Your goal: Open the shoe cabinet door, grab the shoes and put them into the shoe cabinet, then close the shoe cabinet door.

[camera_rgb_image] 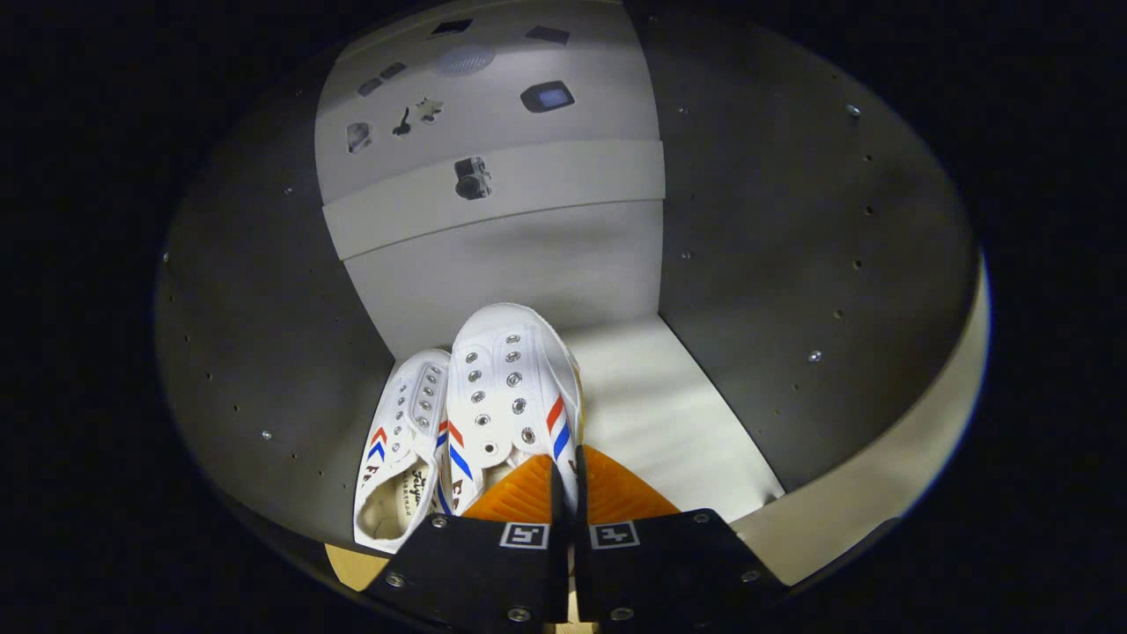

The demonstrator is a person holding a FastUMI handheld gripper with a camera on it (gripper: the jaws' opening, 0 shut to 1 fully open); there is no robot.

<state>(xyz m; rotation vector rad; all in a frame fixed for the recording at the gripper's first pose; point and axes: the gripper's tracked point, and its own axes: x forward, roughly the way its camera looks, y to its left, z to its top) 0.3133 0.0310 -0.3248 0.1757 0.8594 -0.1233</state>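
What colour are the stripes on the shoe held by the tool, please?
Red and blue on the white shoe, gripper view; tool pinches it.

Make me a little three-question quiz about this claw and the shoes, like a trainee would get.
1. True or false: both white shoes are already inside the shoe cabinet.
2. Which shoe does the claw pinch? A) the one by the left wall B) the one nearer the cabinet's middle
3. Fill in: the free floor space lies to the ___ of the shoes.

Key: 1 true. 2 B, pinched at its side wall. 3 right.
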